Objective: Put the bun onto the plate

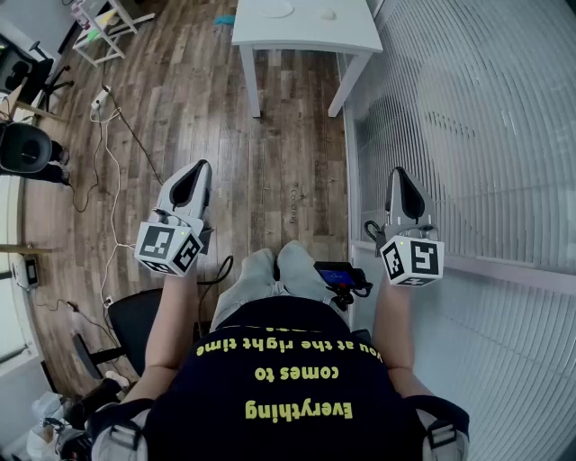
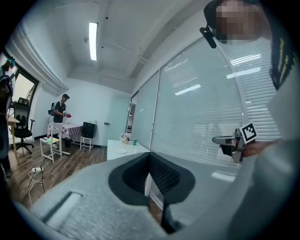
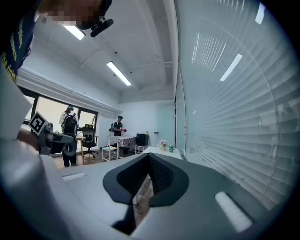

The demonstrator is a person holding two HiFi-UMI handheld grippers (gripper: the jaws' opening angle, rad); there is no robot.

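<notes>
— Bun (image 1: 328, 14), where is it?
— On the far white table (image 1: 306, 34), just right of the plate (image 1: 277, 9), well apart from both grippers
— Jaws?
— Left gripper (image 1: 200, 171) and right gripper (image 1: 397, 174) both clenched together, nothing between them

light: bright, ceiling tubes (image 2: 93, 41) (glare on blinds (image 2: 225, 70)) | edges: fisheye-bent, dark | jaws: blurred
</notes>
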